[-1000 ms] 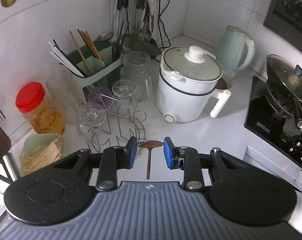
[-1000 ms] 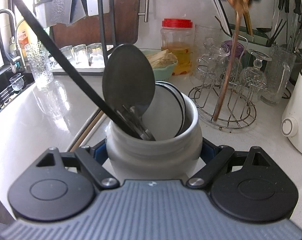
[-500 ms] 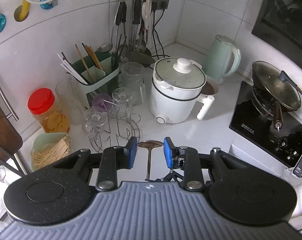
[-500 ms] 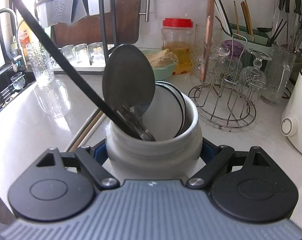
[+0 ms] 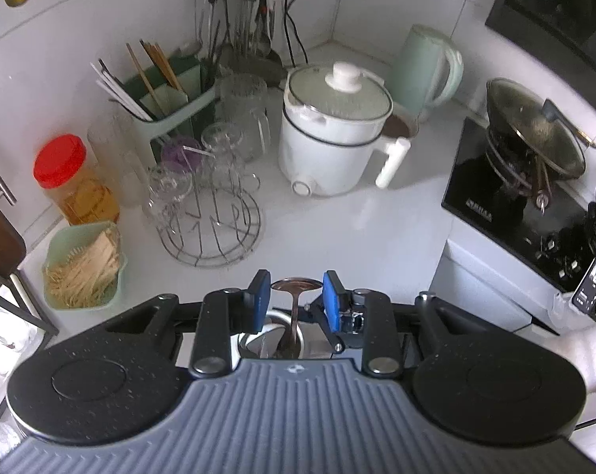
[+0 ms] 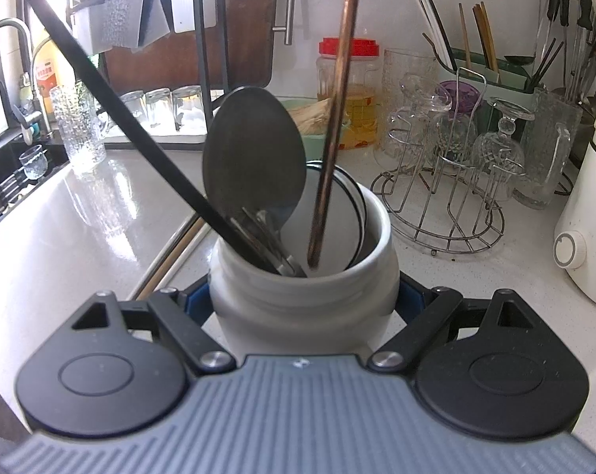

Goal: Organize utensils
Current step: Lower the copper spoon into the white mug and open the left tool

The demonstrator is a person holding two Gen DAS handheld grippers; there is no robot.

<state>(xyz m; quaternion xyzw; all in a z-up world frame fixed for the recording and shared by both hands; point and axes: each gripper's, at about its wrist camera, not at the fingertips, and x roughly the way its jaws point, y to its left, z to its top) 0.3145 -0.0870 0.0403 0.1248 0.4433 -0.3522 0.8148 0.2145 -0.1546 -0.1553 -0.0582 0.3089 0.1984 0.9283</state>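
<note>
My left gripper (image 5: pixel 296 298) is shut on a copper spoon (image 5: pixel 296 285), its blue pads clamping the bowl while the handle hangs straight down. In the right wrist view that copper handle (image 6: pixel 333 118) comes down from the top edge, and its tip sits inside the mouth of a white ceramic jar (image 6: pixel 305 316). My right gripper (image 6: pixel 303 296) is shut on the jar's sides, low on the counter. The jar holds a dark round ladle (image 6: pixel 254 150) with a long black handle (image 6: pixel 120 110) and a white black-rimmed disc (image 6: pixel 337 217).
A wire rack of upturned glasses (image 6: pixel 444 181) stands right of the jar. Behind it are a green caddy with chopsticks (image 5: pixel 167 106) and a red-lidded jar (image 5: pixel 74 185). A white electric pot (image 5: pixel 333 134), a kettle (image 5: pixel 428 67) and a stove with a wok (image 5: pixel 534 134) lie further right.
The left gripper has carried the copper spoon over the jar; its handle swung leftward in the right wrist view and now dips into the jar mouth. The right gripper and jar stayed put.
</note>
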